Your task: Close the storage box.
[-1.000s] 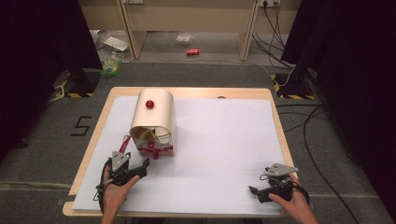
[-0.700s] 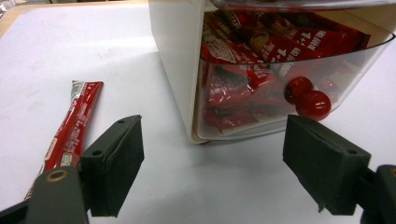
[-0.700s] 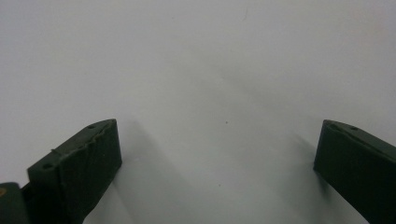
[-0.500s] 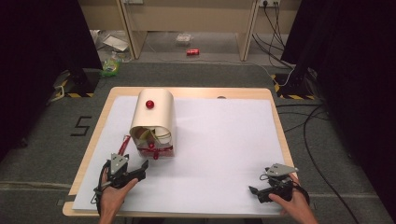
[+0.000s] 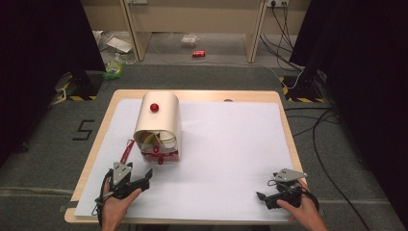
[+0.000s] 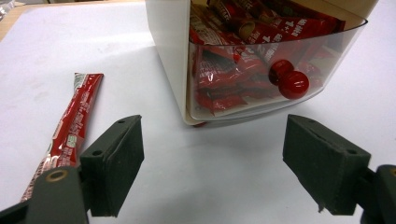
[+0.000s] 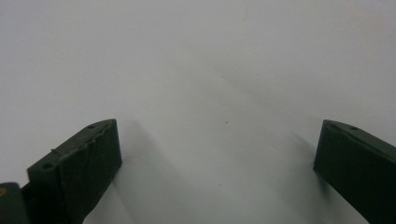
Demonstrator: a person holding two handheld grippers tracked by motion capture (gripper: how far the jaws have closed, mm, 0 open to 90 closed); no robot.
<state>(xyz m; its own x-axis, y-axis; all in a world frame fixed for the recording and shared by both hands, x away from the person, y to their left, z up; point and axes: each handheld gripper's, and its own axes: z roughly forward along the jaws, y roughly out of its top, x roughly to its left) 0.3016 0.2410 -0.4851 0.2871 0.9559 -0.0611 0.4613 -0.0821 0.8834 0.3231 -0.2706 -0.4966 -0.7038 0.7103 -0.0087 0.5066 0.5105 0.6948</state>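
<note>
A cream dispenser box (image 5: 158, 120) with a rounded top and a red knob (image 5: 154, 107) stands on the left half of the table. Its clear front bin (image 6: 261, 70) holds several red stick packets and carries a red knob (image 6: 290, 83). One red stick packet (image 6: 77, 112) lies flat on the paper to the left of the box (image 5: 126, 150). My left gripper (image 5: 139, 175) sits just in front of the box, open and empty (image 6: 212, 140), with the bin between its jaws' line of sight. My right gripper (image 5: 263, 196) rests near the front right edge, open over bare paper (image 7: 219, 135).
A white paper sheet (image 5: 231, 144) covers most of the wooden table (image 5: 284, 110). Wide bare paper lies between the box and the right gripper. On the floor beyond are a red can (image 5: 198, 53), cables (image 5: 317, 120) and litter (image 5: 115, 67).
</note>
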